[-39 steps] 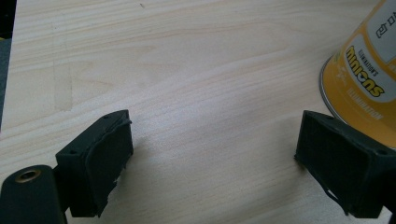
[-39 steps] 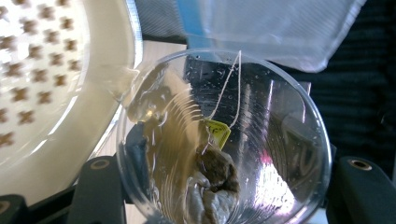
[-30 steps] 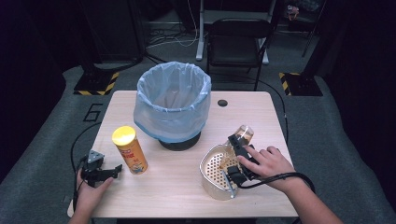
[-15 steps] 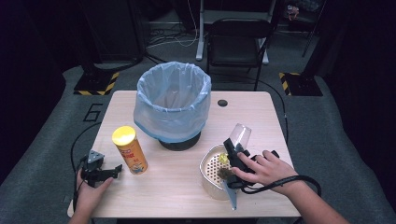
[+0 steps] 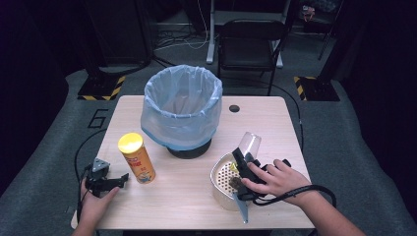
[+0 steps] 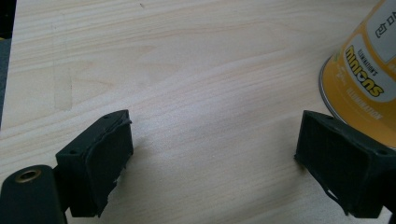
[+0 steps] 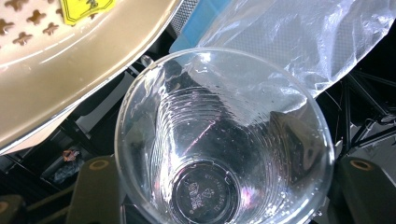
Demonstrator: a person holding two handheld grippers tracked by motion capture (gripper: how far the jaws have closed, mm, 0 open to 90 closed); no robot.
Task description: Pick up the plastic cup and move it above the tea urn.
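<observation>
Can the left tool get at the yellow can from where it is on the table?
Probably yes. The left tool rests open on the table with the yellow can standing just beside one jaw, and only bare wood lies between them.

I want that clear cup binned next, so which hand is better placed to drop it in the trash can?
Right. The right gripper already holds the clear plastic cup near the lined trash can; the left gripper rests open and empty beside the yellow can.
</observation>
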